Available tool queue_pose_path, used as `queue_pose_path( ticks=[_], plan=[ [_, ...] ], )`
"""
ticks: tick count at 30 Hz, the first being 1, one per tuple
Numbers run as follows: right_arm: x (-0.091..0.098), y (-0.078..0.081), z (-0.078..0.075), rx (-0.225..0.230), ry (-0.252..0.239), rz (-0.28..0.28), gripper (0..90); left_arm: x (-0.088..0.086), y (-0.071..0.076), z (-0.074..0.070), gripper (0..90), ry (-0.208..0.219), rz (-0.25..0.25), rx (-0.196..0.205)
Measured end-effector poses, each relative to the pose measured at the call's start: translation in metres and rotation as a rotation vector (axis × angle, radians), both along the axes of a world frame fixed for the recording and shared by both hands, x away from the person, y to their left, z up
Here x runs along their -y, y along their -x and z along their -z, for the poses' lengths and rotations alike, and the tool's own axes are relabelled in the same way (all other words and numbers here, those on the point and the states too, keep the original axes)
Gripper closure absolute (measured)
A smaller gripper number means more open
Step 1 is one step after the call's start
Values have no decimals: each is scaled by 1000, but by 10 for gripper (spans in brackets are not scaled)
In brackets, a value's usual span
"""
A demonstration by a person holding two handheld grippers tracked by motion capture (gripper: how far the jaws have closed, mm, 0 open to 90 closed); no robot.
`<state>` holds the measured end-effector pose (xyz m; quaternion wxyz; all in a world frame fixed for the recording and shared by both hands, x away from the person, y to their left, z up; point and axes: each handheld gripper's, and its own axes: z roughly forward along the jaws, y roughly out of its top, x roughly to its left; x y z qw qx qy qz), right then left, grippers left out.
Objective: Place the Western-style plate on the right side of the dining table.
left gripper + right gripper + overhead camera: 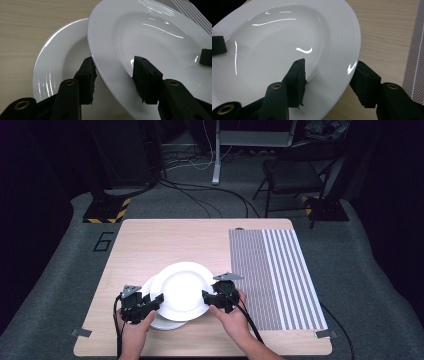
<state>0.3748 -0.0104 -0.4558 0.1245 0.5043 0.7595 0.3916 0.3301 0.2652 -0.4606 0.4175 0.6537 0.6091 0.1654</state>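
Two white plates sit near the front middle of the wooden counter (150, 245), the upper plate (181, 290) overlapping the lower plate (162, 322) and offset to its right. At left, the left gripper (142, 306) has its jaws straddling the upper plate's left rim, one under and one over it, with gaps visible, so a firm grasp cannot be confirmed. At right, the right gripper (214, 299) likewise straddles that plate's right rim, parted, not clenched. Beyond it, a striped placemat (272, 275) covers the counter's right side.
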Motion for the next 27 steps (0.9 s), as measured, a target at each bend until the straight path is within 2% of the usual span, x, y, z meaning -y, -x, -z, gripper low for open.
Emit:
queue_pose_path(
  ticks=[6, 27],
  plan=[
    [1, 1, -2, 19, -4, -5, 482, 1, 0, -1, 539, -4, 1, 12],
    [12, 4, -4, 21, 3, 31, 482, 11, -6, -2, 536, -16, 38, 23]
  ],
)
